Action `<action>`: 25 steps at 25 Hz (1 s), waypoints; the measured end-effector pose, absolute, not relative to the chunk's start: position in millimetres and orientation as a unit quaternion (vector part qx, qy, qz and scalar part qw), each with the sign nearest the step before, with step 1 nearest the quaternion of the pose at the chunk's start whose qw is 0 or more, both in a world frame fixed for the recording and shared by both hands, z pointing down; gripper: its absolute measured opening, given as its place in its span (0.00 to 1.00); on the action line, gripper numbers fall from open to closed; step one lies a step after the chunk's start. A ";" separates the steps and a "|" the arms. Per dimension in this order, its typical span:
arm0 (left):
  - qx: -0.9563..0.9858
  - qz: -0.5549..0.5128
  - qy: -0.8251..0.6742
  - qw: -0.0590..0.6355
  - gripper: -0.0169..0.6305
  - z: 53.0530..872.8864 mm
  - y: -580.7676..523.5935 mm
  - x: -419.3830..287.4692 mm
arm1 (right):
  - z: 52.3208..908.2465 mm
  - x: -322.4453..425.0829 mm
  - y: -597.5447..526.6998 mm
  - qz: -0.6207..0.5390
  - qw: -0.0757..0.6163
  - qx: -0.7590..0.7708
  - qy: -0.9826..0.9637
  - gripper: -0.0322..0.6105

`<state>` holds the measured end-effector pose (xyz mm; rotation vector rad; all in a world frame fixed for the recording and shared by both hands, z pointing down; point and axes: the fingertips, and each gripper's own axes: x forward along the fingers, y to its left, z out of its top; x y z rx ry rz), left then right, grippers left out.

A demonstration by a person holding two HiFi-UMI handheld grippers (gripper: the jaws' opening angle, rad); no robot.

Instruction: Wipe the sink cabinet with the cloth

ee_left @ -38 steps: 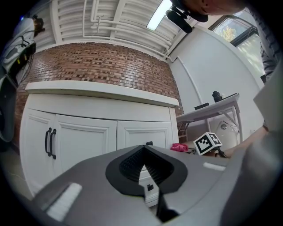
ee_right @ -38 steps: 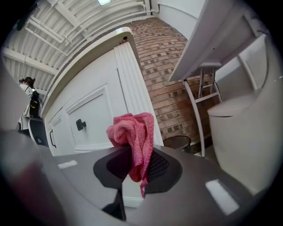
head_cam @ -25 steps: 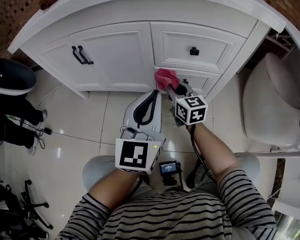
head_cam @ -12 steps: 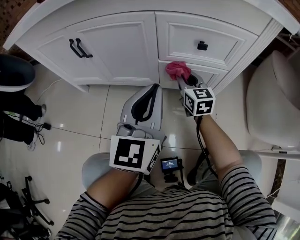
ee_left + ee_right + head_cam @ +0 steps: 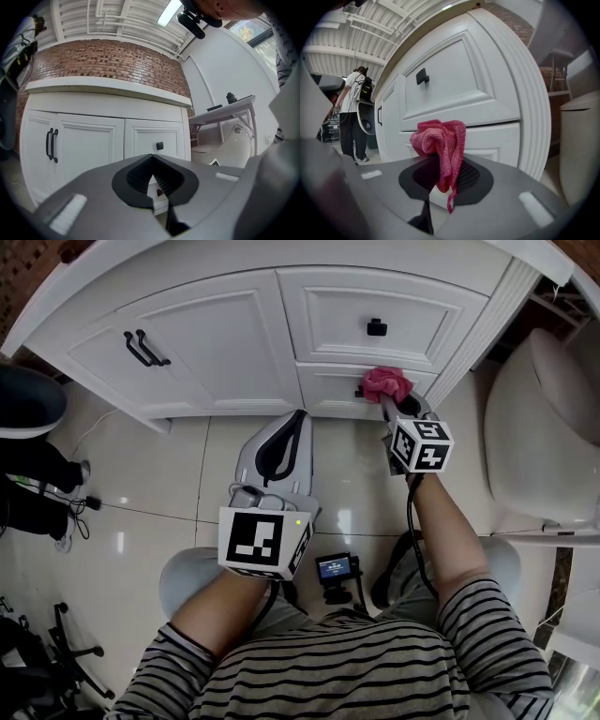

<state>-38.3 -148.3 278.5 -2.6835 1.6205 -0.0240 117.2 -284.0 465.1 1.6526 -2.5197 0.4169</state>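
While you sit facing the sink cabinet (image 5: 225, 343), your left gripper (image 5: 298, 416) is held low over the floor tiles (image 5: 141, 484), short of the cabinet base and in front of the seam between the double doors and the drawer stack. Its jaws are pressed together, tips meeting, with nothing between them; the left gripper view (image 5: 152, 155) confirms this.

Your right gripper (image 5: 392, 401) is further forward, at the cabinet's right-hand end. Its jaws are pinching the red cloth (image 5: 386, 382). In the right gripper view the cloth (image 5: 440, 140) stands bunched above the jaws, with one tail hanging down between them.

The cloth is at the face of the lower drawer (image 5: 328, 381), directly under the upper drawer (image 5: 375, 306) and close to the fluted corner post (image 5: 478, 329) on the cabinet's right edge. Whether it is actually pressed against the drawer cannot be told. A dark knob (image 5: 359, 392) shows on the lower drawer just left of the cloth. The upper drawer carries a square black knob (image 5: 376, 327). The doors on the cabinet's left half carry two black bar handles (image 5: 141, 348).

To the right of the cabinet stands a white ceramic fixture (image 5: 544, 437). Past the cabinet's left end, in the right gripper view, a person (image 5: 349, 117) stands in the background.
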 end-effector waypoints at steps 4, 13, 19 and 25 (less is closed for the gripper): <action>-0.858 -0.006 0.513 0.003 0.01 278.3 -147.2 -32.3 | 470.9 151.6 -281.1 0.147 0.050 0.575 -0.803 0.16; -0.859 0.010 0.511 0.004 0.01 266.2 -136.7 -31.9 | 478.4 231.4 -259.7 0.194 0.018 0.660 -0.726 0.16; -0.854 0.026 0.519 -0.005 0.01 256.1 -137.0 -47.1 | 490.0 111.9 -238.7 0.178 0.045 0.547 -0.817 0.16; -0.852 0.036 0.522 -0.013 0.01 252.9 -139.7 -62.4 | 523.7 -3.6 -246.6 0.199 0.057 0.444 -0.872 0.16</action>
